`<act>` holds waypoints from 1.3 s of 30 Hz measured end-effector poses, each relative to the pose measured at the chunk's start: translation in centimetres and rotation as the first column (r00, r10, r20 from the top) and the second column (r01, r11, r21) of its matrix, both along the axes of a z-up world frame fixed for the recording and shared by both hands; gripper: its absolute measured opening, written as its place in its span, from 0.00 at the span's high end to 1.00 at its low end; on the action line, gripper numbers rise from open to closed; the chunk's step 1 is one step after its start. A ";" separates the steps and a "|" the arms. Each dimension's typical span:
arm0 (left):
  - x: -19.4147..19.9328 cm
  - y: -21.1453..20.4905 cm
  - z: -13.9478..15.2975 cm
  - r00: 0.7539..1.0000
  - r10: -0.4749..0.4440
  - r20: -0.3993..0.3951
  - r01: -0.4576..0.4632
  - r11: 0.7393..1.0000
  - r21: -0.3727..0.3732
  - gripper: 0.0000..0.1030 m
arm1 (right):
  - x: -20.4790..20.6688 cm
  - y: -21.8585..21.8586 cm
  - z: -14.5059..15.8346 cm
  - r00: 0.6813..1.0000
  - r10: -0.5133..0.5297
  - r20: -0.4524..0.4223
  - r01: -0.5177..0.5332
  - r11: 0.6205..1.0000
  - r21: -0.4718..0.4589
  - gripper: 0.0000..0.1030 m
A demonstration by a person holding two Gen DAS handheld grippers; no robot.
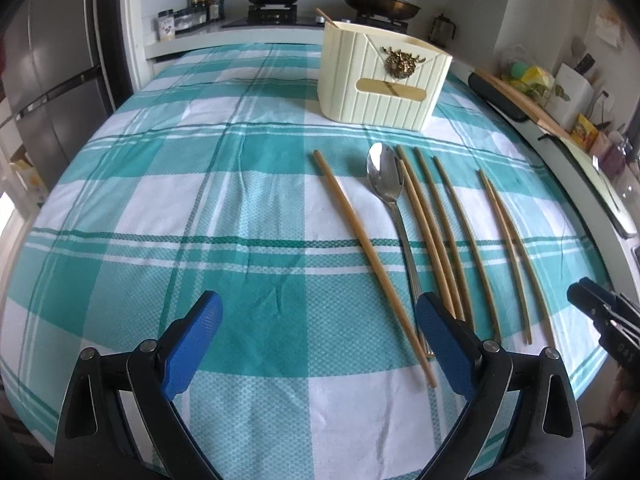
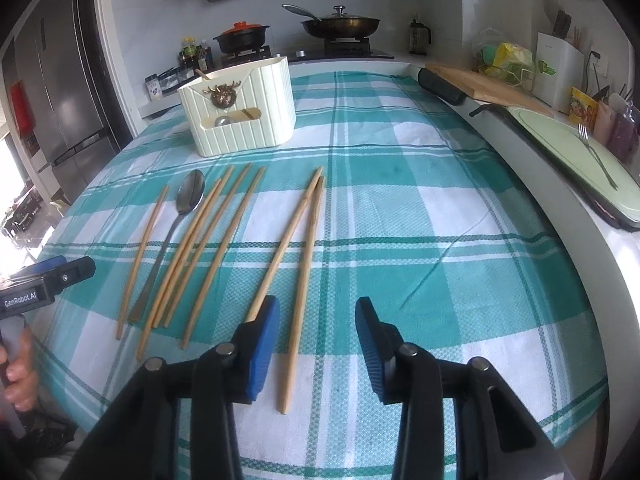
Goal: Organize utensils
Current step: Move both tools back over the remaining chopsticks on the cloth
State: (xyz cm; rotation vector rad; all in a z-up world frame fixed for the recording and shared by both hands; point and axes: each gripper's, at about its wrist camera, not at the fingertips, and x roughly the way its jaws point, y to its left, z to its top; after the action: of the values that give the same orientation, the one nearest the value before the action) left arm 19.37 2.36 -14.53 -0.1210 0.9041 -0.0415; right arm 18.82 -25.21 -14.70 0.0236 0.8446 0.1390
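Seven loose wooden chopsticks (image 2: pixel 216 258) lie on the checked cloth in front of the cream utensil holder (image 2: pixel 240 110): one alone at the far left, three in a cluster just right of the spoon, one more beside those, and a pair farther right. One metal spoon (image 2: pixel 191 196) lies among them. One holder stands behind them, with one more chopstick (image 1: pixel 326 17) poking from its top. Two grippers are in view.
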 end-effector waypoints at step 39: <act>6.7 -2.3 -1.5 0.999 0.005 -0.036 -0.003 0.999 0.032 0.05 | 4.1 0.9 -1.7 0.996 0.056 -0.066 -0.056 0.998 0.009 0.64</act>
State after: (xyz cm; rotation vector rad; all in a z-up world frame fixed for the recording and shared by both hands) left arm 26.11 0.08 -16.07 -0.0937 0.9399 -0.0210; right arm 22.96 -24.35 -16.44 0.0118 0.9110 0.1948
